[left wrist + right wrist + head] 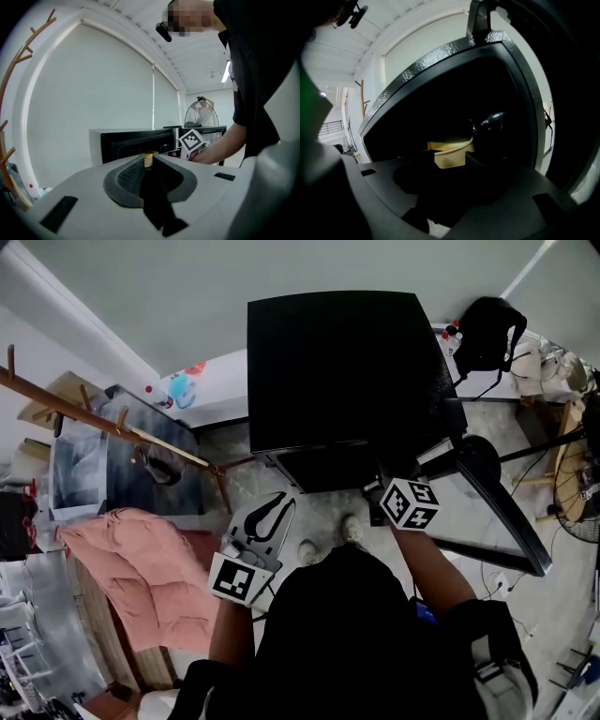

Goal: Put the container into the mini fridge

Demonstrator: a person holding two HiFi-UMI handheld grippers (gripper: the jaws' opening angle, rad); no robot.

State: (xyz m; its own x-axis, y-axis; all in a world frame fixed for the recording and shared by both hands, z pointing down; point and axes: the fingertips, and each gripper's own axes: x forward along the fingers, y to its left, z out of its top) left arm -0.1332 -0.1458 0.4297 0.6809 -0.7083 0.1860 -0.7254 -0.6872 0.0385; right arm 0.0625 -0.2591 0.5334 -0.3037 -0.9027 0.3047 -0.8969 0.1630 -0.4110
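Observation:
The black mini fridge (337, 362) stands in front of me with its door (497, 512) swung open to the right. My right gripper (405, 498) reaches into the opening, fingertips hidden in the head view. In the right gripper view, the pale yellow container (449, 152) sits between the jaws of my right gripper (450, 164) inside the dark fridge (440, 93), and the jaws close on its sides. My left gripper (279, 501) hangs left of the fridge, shut and empty. From the left gripper (147, 161) the fridge (131, 143) shows ahead, with a yellow bit of the container (149, 159) just past its tips.
A wooden coat rack (112, 423) and a pink quilt (141, 568) are at the left. A black backpack (487, 329) lies behind the fridge, and a floor fan (577, 484) stands at the right. My shoes (328, 540) are on the floor just before the fridge.

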